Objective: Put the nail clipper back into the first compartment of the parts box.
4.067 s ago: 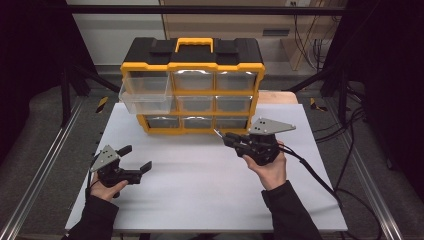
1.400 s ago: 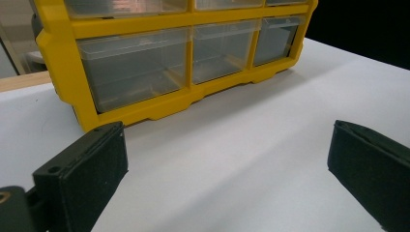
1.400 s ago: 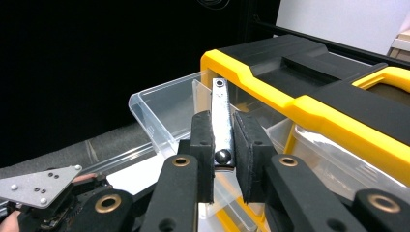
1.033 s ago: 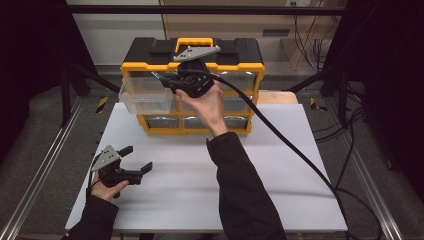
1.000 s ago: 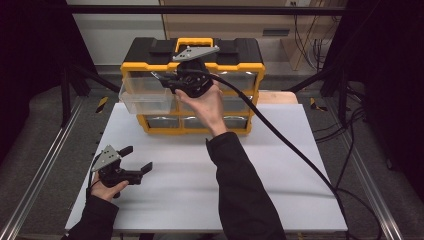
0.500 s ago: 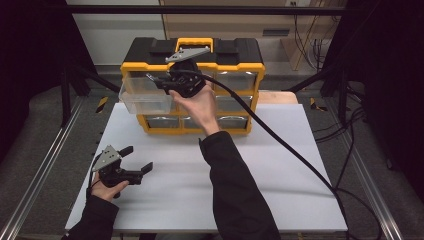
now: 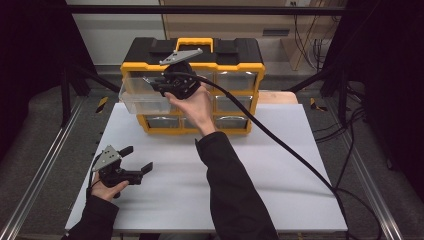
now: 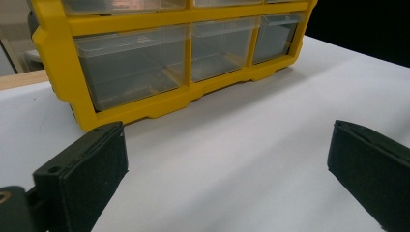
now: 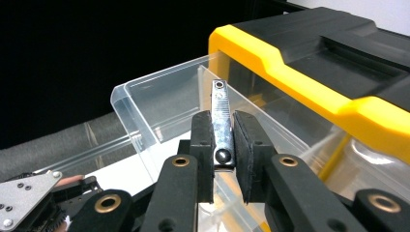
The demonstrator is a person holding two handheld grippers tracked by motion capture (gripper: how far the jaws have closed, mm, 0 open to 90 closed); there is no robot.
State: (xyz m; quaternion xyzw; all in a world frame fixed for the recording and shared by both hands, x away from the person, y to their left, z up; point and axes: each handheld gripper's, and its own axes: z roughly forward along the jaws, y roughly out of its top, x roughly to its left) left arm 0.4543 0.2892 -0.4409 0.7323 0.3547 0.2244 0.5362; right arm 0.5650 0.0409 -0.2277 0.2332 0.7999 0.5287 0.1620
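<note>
Here, right arm outstretched, tongs clamping nail clipper over open drawer.

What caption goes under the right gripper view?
Right gripper holding a metal nail clipper above the open clear drawer of the yellow organizer.

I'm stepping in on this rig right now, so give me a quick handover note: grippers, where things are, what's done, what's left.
Right gripper: shut on a metal nail clipper, held above the pulled-out clear drawer at the upper left of the yellow organizer.
Left gripper: open, holding nothing, resting on the white table near its left front.
Done: the drawer is open and the clipper is lifted over it.
Left: probably lower and release the clipper into the drawer, then perhaps push the drawer shut.
</note>
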